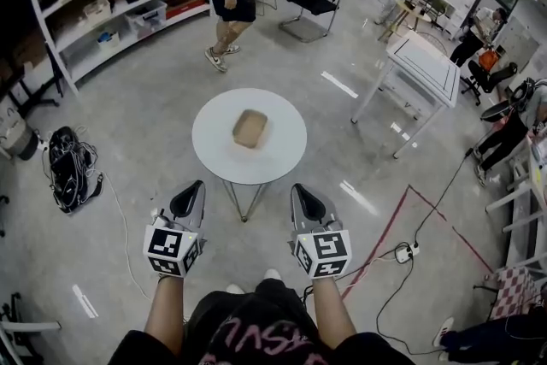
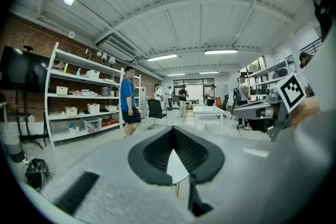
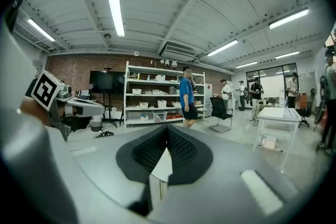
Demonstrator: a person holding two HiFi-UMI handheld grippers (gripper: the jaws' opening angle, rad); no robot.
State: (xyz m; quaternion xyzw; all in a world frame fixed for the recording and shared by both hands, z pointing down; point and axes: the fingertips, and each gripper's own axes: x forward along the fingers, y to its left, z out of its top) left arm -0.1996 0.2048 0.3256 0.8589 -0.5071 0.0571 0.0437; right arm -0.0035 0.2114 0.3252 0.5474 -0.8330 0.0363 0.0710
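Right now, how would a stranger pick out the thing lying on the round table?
Find the small round white table in the open middle of the room. At its centre lies a tan boxy item, the only thing on it.

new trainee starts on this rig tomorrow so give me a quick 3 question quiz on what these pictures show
1. True or false: the tan object lies on the round white table.
2. The fingers of the left gripper and the right gripper are:
A) clamped on the tan object
B) together, with nothing between them
C) wide apart
3. Fill in: the black bag lies on the person's ____ side of the table.

Key: 1 true; 2 B; 3 left.
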